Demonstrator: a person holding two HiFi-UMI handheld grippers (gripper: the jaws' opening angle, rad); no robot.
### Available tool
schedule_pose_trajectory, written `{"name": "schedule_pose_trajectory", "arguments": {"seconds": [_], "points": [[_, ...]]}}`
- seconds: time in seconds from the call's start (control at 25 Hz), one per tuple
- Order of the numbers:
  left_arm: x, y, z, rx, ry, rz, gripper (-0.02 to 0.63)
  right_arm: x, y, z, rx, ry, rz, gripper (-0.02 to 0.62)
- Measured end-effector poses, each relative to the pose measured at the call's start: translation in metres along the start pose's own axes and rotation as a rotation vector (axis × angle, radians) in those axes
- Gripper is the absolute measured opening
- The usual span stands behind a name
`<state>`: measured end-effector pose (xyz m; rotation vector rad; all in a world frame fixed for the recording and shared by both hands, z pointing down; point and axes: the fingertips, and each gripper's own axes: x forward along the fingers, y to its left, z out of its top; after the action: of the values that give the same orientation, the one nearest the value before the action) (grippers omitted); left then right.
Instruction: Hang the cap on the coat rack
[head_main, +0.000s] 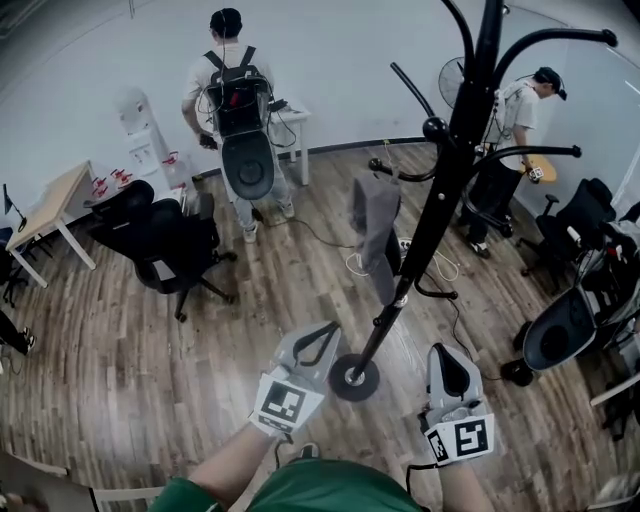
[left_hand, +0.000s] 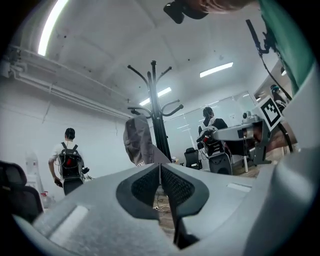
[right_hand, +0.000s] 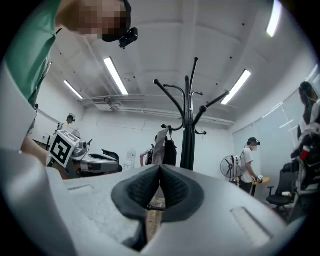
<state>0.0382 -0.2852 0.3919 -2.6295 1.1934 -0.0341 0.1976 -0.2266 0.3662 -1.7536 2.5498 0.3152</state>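
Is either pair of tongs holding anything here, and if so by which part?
Nothing is held. The left tongs and the right tongs are both shut and empty; the cap hangs on the rack, clear of both.

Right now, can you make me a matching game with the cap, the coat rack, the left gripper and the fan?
1 cap
2 coat rack
3 left gripper
4 fan

A fingers shut, empty
B by the far wall
C grey, hanging up
D tall, black, with curved arms

Pairs: 1-C, 2-D, 3-A, 4-B
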Motion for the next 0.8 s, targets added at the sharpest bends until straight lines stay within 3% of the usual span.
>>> {"name": "schedule_pose_trajectory", "arguments": {"seconds": [0.2, 0.8], "points": [[-0.003, -0.003, 0.017, 0.056, -0.027, 0.012, 0.017, 0.0, 0.003, 0.013, -0.057, -0.019, 0.005, 0.005], [-0.001, -0.011, 0.032, 0.127, -0.037, 0.021, 0.017, -0.007, -0.001, 0.015, -0.049, -0.026, 0.015, 0.005]]}}
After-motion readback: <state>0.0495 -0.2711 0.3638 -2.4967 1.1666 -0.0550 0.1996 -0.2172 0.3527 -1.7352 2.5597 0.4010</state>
